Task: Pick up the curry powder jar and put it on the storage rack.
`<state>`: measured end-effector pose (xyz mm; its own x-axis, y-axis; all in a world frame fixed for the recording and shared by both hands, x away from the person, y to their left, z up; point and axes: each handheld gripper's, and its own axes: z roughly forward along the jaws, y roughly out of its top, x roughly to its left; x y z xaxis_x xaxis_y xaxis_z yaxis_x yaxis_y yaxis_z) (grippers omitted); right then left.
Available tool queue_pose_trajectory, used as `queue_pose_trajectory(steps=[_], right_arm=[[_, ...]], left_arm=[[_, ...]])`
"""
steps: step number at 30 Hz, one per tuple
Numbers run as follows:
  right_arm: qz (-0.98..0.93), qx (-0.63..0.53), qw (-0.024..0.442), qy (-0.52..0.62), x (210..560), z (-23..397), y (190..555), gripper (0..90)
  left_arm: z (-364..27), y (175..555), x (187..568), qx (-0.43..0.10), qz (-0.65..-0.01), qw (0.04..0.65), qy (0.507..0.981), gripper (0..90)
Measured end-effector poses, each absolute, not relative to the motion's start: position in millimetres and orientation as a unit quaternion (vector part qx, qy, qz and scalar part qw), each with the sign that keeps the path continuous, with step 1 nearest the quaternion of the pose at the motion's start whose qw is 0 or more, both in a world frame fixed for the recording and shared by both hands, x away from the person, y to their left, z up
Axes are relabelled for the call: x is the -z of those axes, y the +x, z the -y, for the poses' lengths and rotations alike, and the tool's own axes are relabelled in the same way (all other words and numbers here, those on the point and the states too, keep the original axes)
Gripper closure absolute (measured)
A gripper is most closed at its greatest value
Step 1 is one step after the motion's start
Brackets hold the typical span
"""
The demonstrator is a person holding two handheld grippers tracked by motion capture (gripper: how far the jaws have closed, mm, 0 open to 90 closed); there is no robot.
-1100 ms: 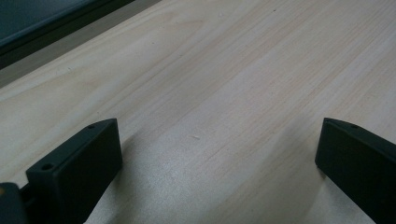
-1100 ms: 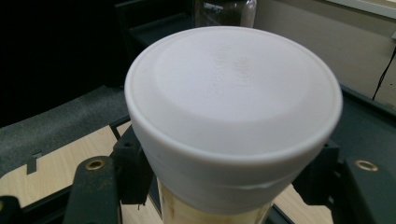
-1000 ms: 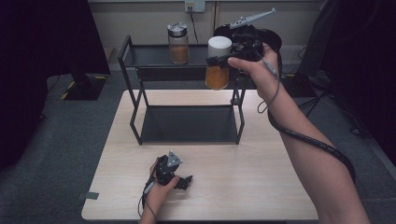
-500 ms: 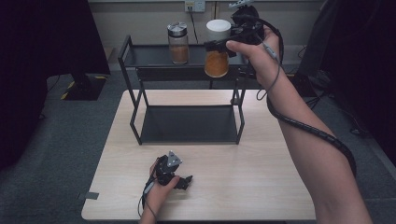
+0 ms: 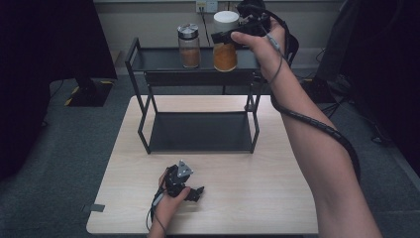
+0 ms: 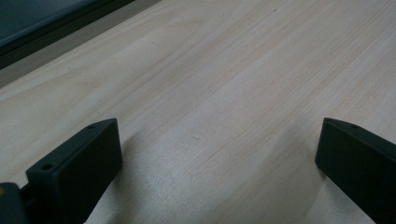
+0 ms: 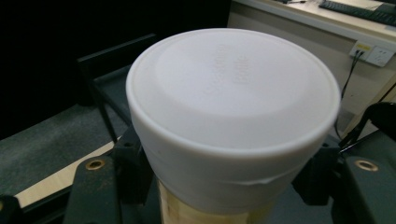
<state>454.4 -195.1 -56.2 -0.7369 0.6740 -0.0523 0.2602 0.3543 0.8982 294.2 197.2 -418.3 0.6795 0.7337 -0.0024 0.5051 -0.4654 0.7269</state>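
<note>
Jars: two, one (image 5: 225,42) in right tongs (image 5: 232,35), one (image 5: 189,45) on shelf (image 5: 148,60)

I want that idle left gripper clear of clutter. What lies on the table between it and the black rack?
Bare table between left gripper and black rack, seen in the high view.

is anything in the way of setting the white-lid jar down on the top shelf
Nothing visible blocks it. The right gripper holds the white-lid jar over the top shelf, just right of the silver-lid jar. The two jars stand apart, and the shelf surface near the held jar looks bare.
</note>
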Motion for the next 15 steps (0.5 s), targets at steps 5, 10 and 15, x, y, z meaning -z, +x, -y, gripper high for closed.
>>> queue_pose_trajectory(steps=[5,10,15], right_arm=[[-0.787,-0.486,0.224,0.307,58.7,191.5,461.6,35.0],[-0.778,-0.488,0.227,0.323,60.5,191.5,468.0,34.9],[-0.778,-0.478,0.239,0.330,62.0,186.0,472.3,35.0]], left_arm=[[-197.2,294.2,418.4,-0.157,-0.368,0.363,0.841,0.0],[-197.2,294.2,418.4,-0.157,-0.368,0.363,0.841,0.0],[-197.2,294.2,418.4,-0.157,-0.368,0.363,0.841,0.0]])
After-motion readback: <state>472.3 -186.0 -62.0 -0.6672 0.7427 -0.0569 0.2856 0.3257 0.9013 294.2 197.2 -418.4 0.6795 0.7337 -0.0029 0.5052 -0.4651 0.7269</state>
